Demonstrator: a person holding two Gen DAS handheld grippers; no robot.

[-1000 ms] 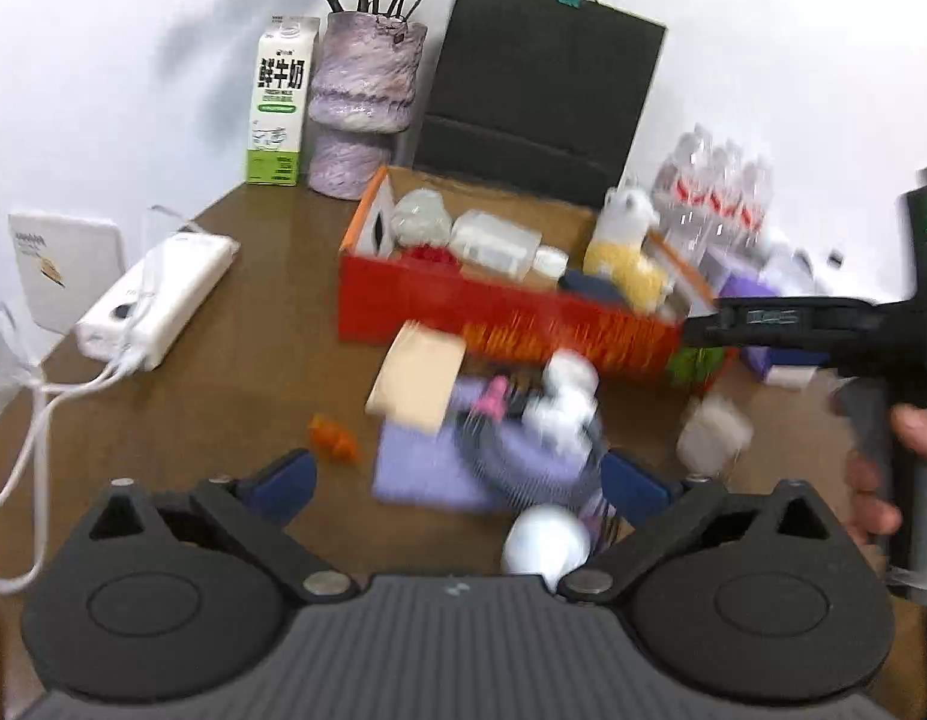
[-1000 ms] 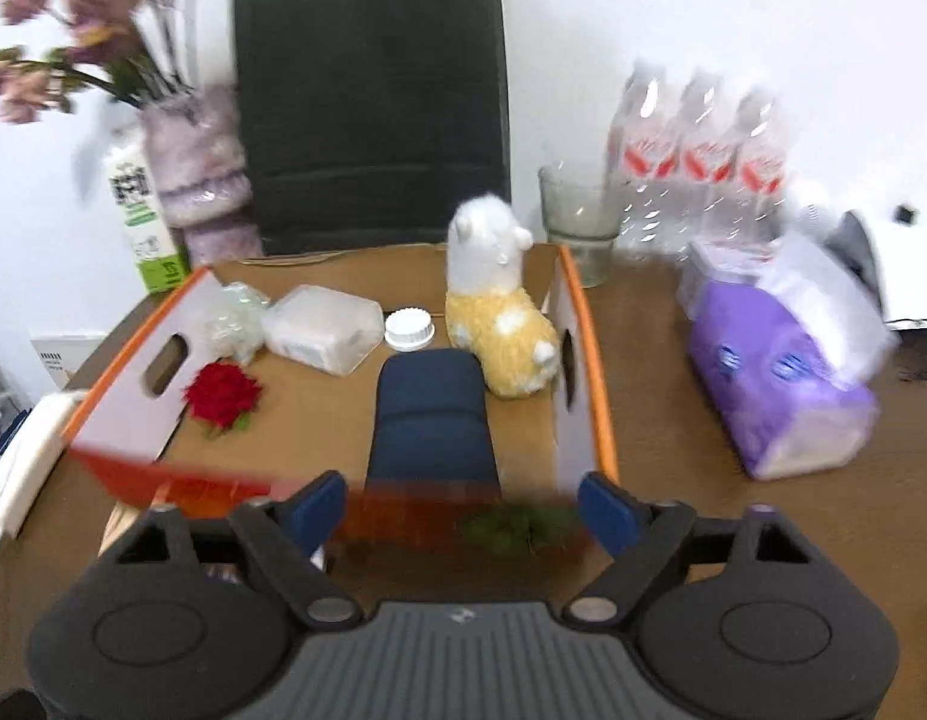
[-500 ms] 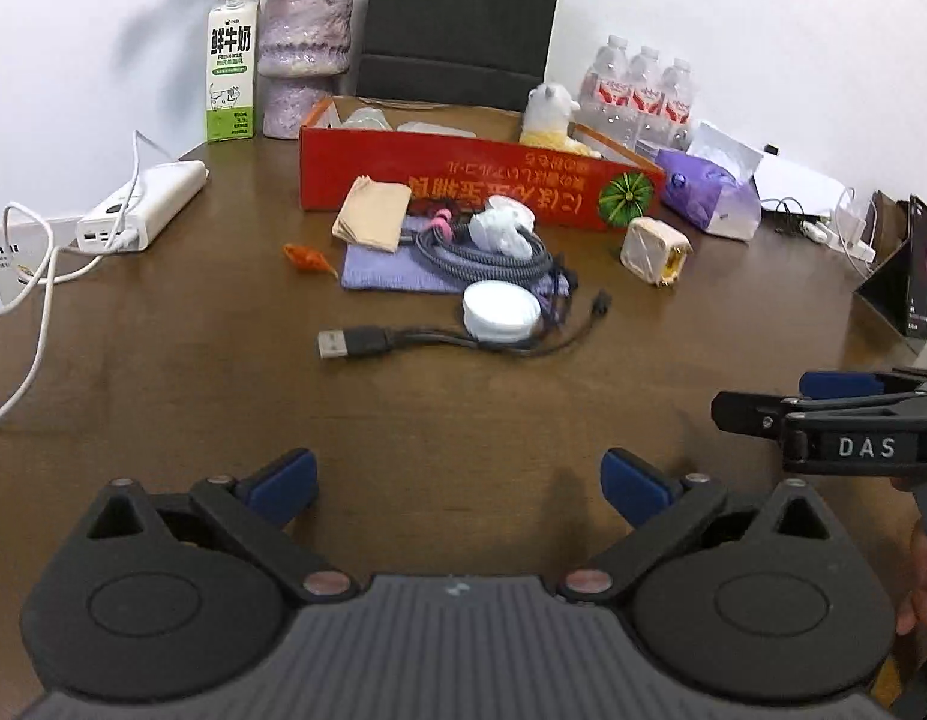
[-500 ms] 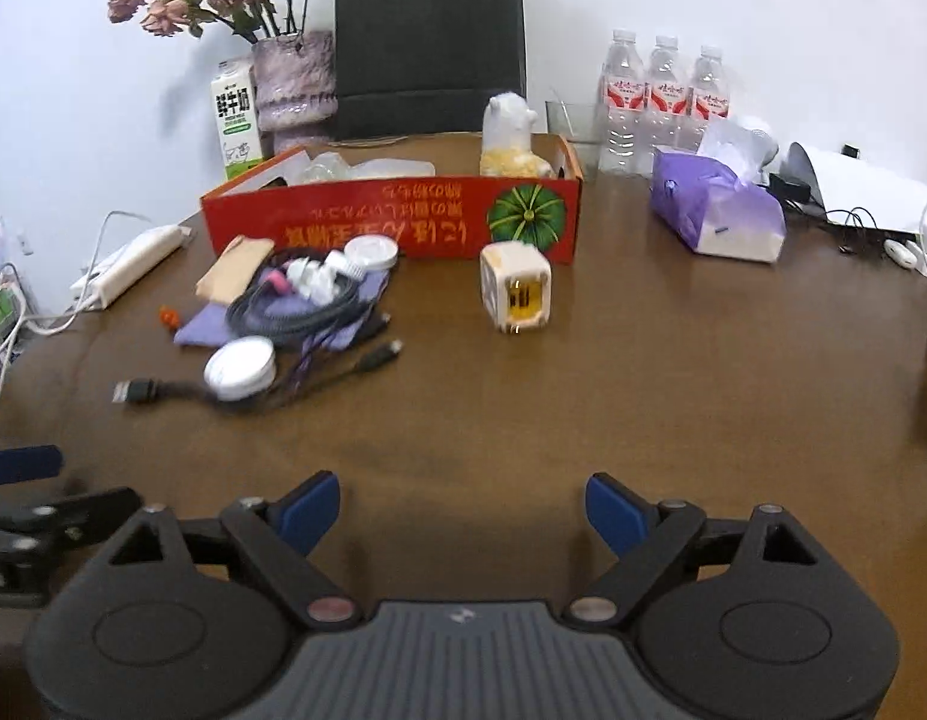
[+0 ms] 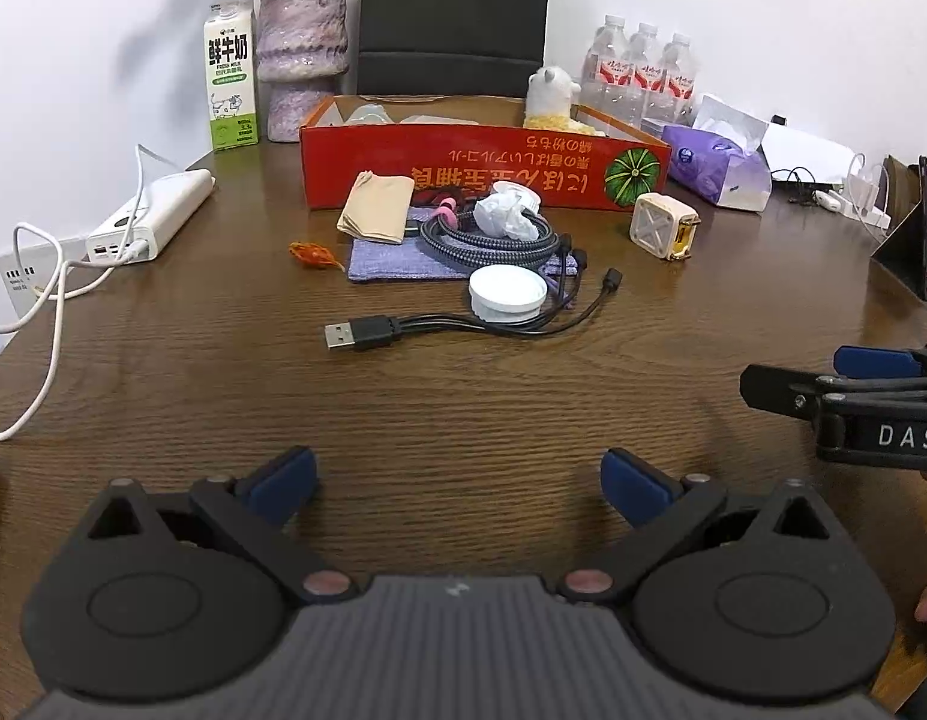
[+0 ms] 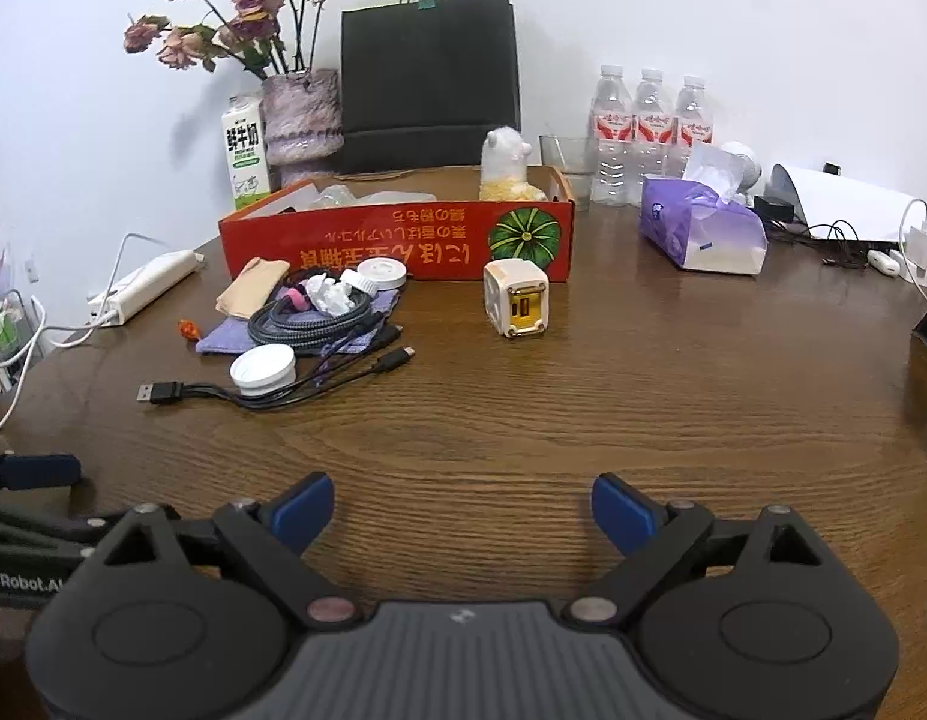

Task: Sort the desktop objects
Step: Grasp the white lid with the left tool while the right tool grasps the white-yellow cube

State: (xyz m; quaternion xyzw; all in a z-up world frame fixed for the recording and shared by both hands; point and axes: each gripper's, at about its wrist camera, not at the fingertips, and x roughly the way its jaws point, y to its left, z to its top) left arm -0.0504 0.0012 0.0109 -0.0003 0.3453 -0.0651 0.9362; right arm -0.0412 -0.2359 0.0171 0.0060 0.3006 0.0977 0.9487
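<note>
A red cardboard box stands at the back of the wooden table, holding a plush alpaca. In front of it lie a purple cloth, a coiled braided cable, crumpled white paper, a white round lid, a black USB cable, a tan cloth and a cube charger. My left gripper and right gripper are open and empty, low over the near table, well short of the clutter.
A milk carton, a vase and a black bag stand at the back. Water bottles and a purple tissue pack are at the right. A white power bank with cords lies left.
Both grippers have pulled back from over the red box to the near side of the table. Over the last half second they have barely moved.
</note>
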